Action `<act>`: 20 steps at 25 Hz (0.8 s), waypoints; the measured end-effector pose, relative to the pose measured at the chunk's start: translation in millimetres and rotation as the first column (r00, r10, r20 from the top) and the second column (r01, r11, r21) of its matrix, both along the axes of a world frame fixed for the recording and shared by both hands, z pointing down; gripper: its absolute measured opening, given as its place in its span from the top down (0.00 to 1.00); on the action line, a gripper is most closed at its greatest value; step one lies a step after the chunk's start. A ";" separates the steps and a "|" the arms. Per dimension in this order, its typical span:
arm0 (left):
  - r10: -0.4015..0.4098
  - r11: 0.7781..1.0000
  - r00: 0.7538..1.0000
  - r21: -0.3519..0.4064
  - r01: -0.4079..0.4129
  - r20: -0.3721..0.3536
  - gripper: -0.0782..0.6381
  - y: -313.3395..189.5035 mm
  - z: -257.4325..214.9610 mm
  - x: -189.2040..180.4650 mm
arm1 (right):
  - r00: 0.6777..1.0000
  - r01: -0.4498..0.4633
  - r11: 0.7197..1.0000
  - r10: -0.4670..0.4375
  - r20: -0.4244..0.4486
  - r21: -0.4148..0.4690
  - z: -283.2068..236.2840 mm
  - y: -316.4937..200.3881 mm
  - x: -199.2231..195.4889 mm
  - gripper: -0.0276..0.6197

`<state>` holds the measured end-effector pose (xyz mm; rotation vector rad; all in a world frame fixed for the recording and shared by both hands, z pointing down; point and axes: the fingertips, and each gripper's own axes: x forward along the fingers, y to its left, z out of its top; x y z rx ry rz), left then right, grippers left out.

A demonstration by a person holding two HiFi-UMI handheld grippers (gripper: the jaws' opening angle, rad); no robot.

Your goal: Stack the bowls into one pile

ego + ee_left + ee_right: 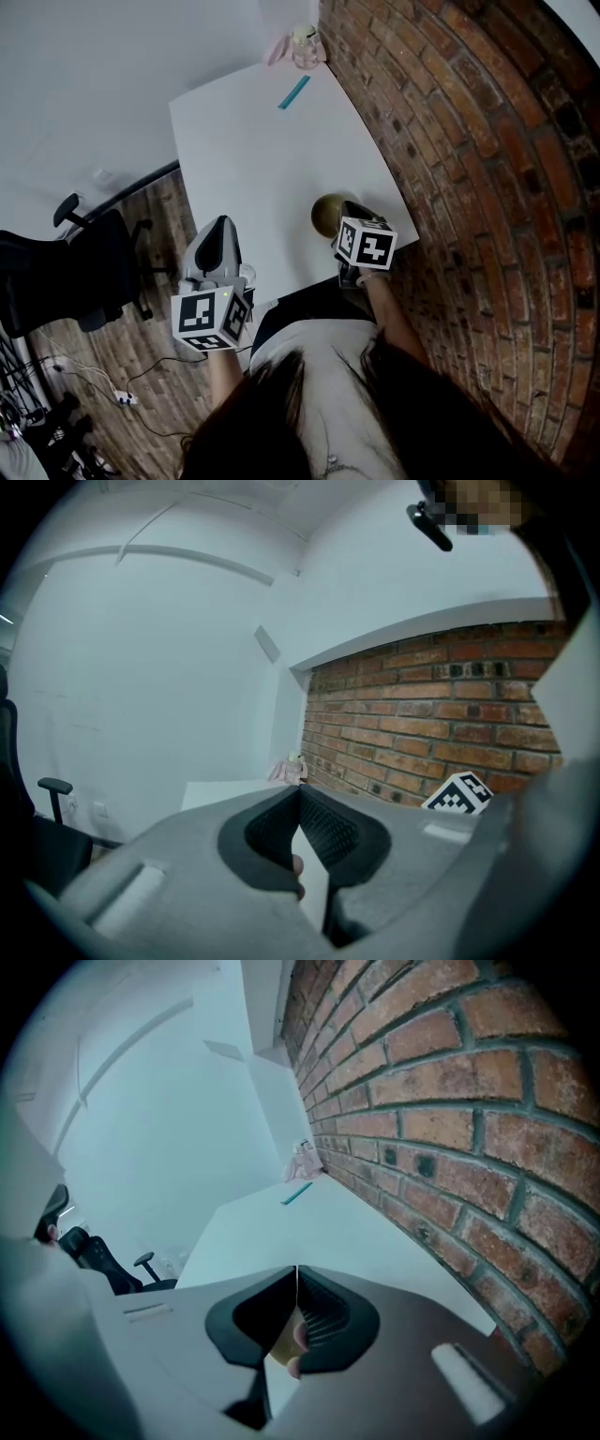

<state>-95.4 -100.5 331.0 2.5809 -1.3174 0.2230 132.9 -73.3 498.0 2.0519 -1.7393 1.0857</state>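
Observation:
One olive-gold bowl sits on the white table near its front right corner; I see no other bowl. My right gripper hovers just right of the bowl, jaws shut and empty, its marker cube behind. In the right gripper view the jaw tips meet, and a yellowish patch of the bowl shows below them. My left gripper is held off the table's front left edge, shut with nothing in it; its tips touch in the left gripper view.
A teal strip lies far back on the table, with a small jar and pink item at the far corner. A brick wall runs along the right. A black office chair stands on the wood floor at left.

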 end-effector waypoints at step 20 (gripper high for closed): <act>-0.063 0.998 0.998 -0.006 0.063 0.012 0.89 -16.6 3.3 -21.3 | 0.972 0.233 0.927 -0.212 -0.103 0.292 -78.8 -48.1 -58.8 0.95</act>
